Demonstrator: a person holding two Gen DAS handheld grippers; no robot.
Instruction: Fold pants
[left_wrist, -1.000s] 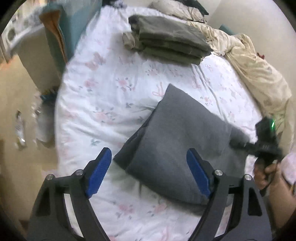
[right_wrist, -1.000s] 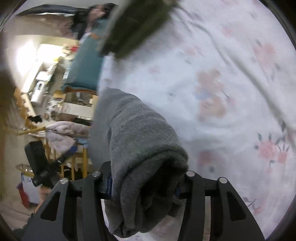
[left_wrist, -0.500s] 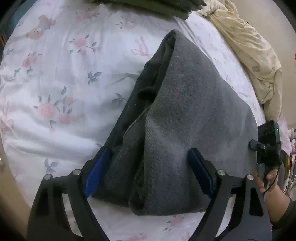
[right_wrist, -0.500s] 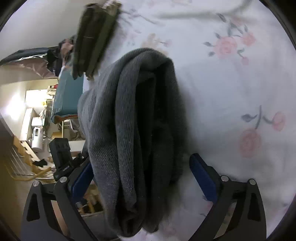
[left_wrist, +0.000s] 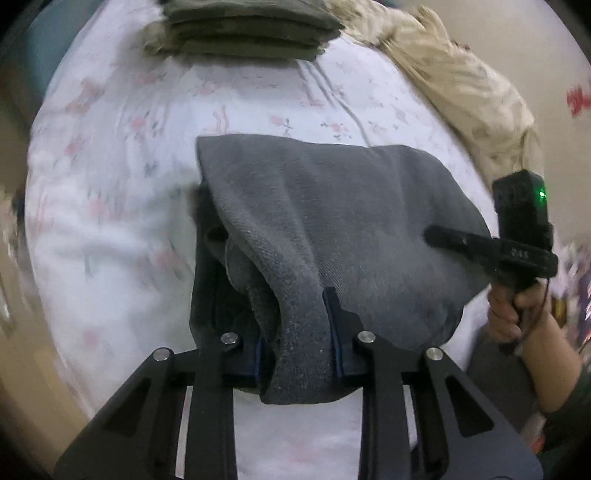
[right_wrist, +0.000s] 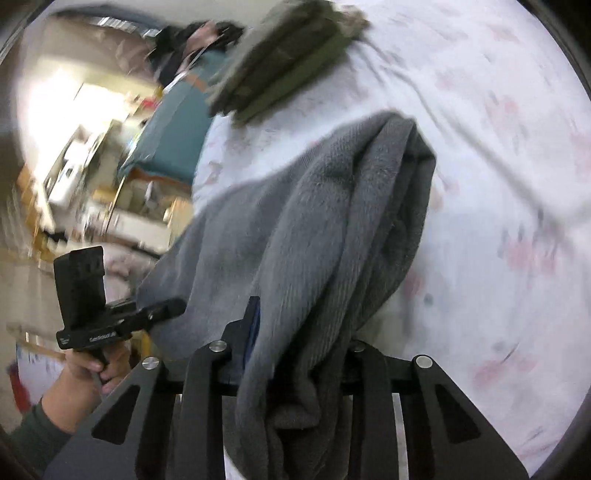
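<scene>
now both grippers have the grey sweatpants (left_wrist: 332, 206) by opposite ends, a folded bundle slung between them above the bed (left_wrist: 110, 206) with its white, pink-flowered sheet. the left gripper (left_wrist: 299, 332) has just been closing, and its blue-padded fingers (left_wrist: 334, 332) are pinching a thick bunch of the grey fabric at the near end, the cloth spilling out in front of them and a flap hanging below. the right gripper (right_wrist: 299, 343) has likewise just been closing; its fingers (right_wrist: 253, 325) are clamped on the other end, where several layers are gathered into ridges and droop down past the fingers. from the left wrist view the right gripper (left_wrist: 480, 243) shows at the right edge, held in a hand (left_wrist: 517, 306), a green light glowing on the black box above it. from the right wrist view the left gripper (right_wrist: 147, 314) shows at the left edge, gripped by a hand (right_wrist: 92, 369) with a dark green sleeve (right_wrist: 33, 428). at the far end of the bed lies a stack of folded olive-green clothes (left_wrist: 243, 33), well apart from the sweatpants. a crumpled cream blanket (left_wrist: 461, 92) runs along the far right side. the room beyond the bed is blurred.
</scene>
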